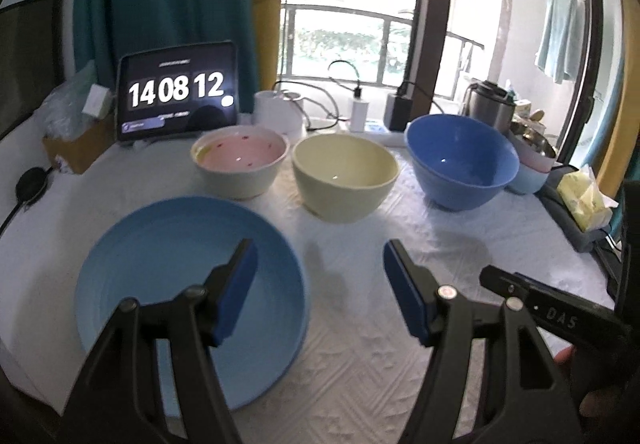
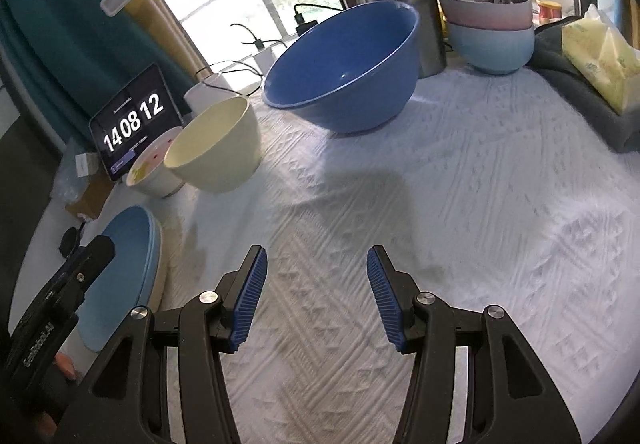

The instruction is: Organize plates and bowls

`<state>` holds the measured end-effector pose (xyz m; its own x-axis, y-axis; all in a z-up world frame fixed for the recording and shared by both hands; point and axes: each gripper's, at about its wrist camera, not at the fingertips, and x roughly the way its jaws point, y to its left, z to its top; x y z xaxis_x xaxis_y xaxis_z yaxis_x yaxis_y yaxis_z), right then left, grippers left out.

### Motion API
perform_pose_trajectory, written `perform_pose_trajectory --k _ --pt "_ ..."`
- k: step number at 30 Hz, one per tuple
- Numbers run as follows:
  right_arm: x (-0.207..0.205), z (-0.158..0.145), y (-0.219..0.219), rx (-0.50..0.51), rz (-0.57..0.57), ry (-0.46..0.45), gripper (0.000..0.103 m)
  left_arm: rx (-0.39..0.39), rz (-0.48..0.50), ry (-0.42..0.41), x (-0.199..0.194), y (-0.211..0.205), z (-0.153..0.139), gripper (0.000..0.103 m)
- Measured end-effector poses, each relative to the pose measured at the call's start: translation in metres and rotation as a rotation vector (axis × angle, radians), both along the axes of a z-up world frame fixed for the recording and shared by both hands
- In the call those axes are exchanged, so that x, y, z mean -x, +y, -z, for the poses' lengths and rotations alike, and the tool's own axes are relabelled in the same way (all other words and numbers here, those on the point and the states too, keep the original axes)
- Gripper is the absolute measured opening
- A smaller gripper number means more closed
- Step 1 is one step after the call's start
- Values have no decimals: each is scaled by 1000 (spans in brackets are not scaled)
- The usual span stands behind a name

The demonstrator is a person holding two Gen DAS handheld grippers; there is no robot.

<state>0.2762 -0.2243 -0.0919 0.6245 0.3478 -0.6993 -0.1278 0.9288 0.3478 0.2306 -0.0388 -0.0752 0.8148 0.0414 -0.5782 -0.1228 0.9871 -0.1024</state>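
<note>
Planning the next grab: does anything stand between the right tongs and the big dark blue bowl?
Nothing visible does. The right tongs are open and empty over bare white tablecloth, which runs clear to the dark blue bowl. The cream bowl stands off to the left of that path.

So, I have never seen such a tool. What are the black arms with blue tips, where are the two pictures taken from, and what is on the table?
They are hand-held grippers, one in each of a person's hands, not a robot. Each carries a camera that looks forward along its two fingers, so each picture shows its own gripper at the bottom. One view is from the left gripper, the other from the right gripper. Both are open and hold nothing. On the white textured cloth lie a light blue plate, a pink-lined bowl, a cream bowl and a large blue bowl. Behind them a tablet shows a clock.
</note>
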Motion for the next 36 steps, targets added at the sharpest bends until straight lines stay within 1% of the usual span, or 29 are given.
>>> perform_pose_trajectory --k 4,14,21,26,31,32,33,34,35,36 --pt "-13 -5 -6 11 16 -5 55 15 24 3 -14 -3 -1 67" --pt "-49 -22 -20 38 67 -35 55 38 33 14 -47 -4 -4 67" --pt "-74 -34 -31 37 114 -69 55 51 37 26 -65 -2 -1 67" --pt "-93 -31 -36 43 153 -75 55 60 34 42 -72 0 3 67" --pt "-114 -21 -39 65 179 -55 55 66 31 47 -76 0 5 67" --pt "-117 -18 -40 71 192 -51 51 67 31 49 -76 0 5 67" --pt "-119 -15 -41 69 201 -44 45 69 31 50 -77 -1 6 67" --pt "-123 -12 -42 70 208 -25 29 69 31 53 -78 -2 7 67" --pt "-126 -8 -44 75 220 -7 24 68 32 55 -78 -2 7 67" --pt "-128 -5 -48 68 230 5 21 69 34 56 -78 -3 7 67"
